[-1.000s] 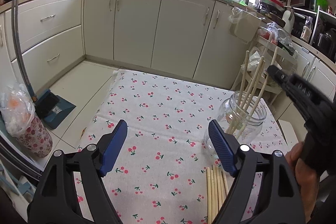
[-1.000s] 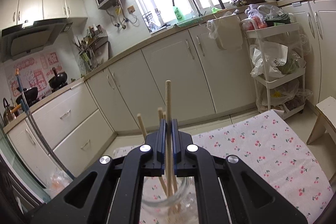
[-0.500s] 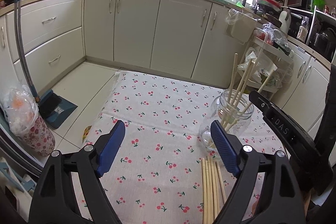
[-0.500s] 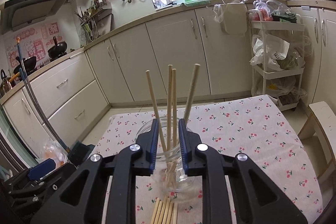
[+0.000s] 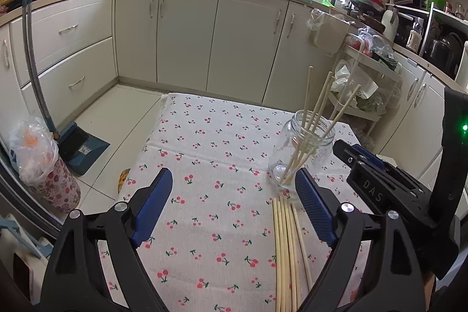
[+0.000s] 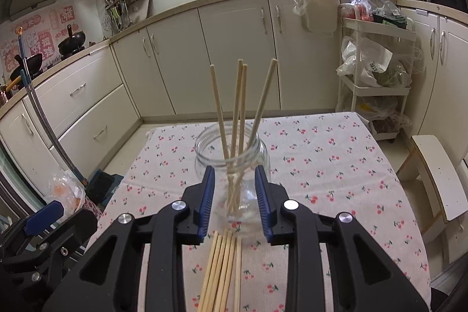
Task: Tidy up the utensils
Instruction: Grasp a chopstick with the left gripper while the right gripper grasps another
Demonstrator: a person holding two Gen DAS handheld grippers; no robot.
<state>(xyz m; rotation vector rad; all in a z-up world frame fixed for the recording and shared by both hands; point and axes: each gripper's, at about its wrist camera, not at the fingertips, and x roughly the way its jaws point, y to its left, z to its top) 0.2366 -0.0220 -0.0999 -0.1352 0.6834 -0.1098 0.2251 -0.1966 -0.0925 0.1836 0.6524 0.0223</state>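
A clear glass jar (image 5: 302, 154) (image 6: 232, 165) stands on the cherry-print tablecloth (image 5: 210, 165) and holds several wooden chopsticks (image 6: 241, 107) upright. Several more chopsticks (image 5: 288, 250) (image 6: 223, 268) lie side by side on the cloth in front of the jar. My right gripper (image 6: 234, 201) is open and empty, just in front of the jar above the loose chopsticks; it also shows in the left wrist view (image 5: 362, 163). My left gripper (image 5: 231, 209) is open and empty, low over the cloth left of the loose chopsticks.
Cream kitchen cabinets (image 5: 239, 43) run behind the table. A dustpan and broom (image 5: 79, 145) and a bagged bin (image 5: 44, 165) stand on the floor at left. A white trolley with bags (image 6: 377, 78) and a stool (image 6: 433, 177) stand at right.
My right gripper let go of a chopstick into the jar, opened, and drew back and down. The left gripper stayed open and shifted slightly back.
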